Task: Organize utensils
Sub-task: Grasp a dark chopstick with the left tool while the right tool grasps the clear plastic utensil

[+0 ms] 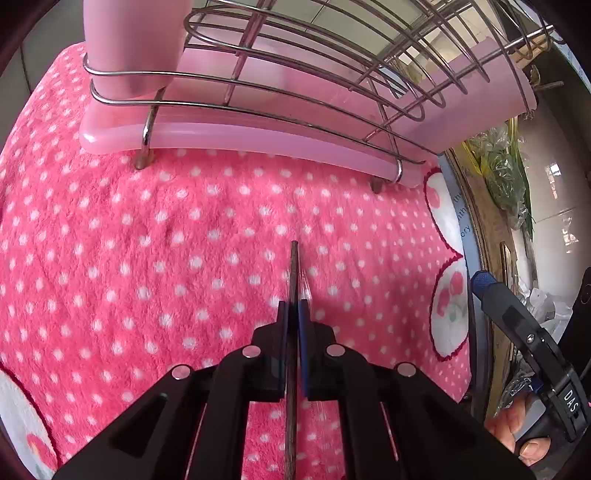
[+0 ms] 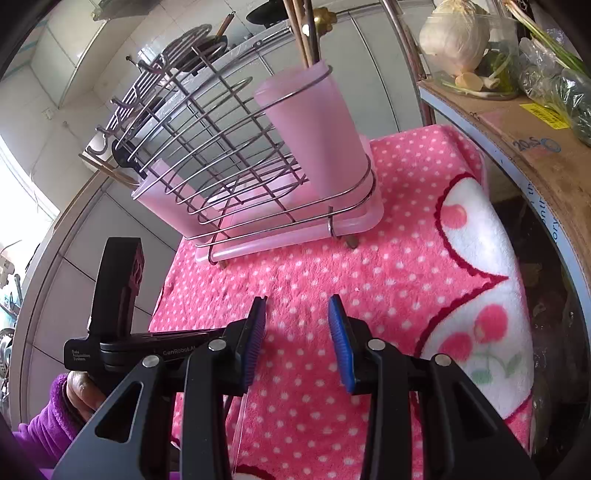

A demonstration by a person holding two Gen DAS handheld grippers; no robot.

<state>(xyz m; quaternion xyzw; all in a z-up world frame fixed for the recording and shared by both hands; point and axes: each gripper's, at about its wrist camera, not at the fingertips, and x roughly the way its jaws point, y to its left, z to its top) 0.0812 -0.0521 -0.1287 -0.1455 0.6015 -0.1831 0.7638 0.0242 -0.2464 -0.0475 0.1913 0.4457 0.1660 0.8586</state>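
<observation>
Chopstick (image 1: 294, 280), dark and thin, sat pinched edge-on between the blue pads of the left gripper (image 1: 294, 314), whose jaws were closed hard on it, its tip reaching forward over the pink polka-dot towel (image 1: 147, 258) that covered the worktop. Behind stood the wire drying rack (image 1: 295, 92) on its pink drip tray (image 1: 240, 138), with the pink utensil cup (image 1: 133, 48) at the rack's left corner in the left wrist view. A clear, thin object lay beside the chopstick; what it was could not be told

From the right wrist view, the right gripper (image 2: 297, 332) hung over the towel with its jaws partly open and nothing between them. The same cup (image 2: 314, 136) stood upright in the rack's near corner, several brown sticks (image 2: 301, 33) already rising from it. A hand in a purple sleeve (image 2: 48, 428) held the left device at the lower left

The pick-up step appeared done; the next move seemingly called for lifting the chopstick, turning it upright and lowering it into the cup
</observation>
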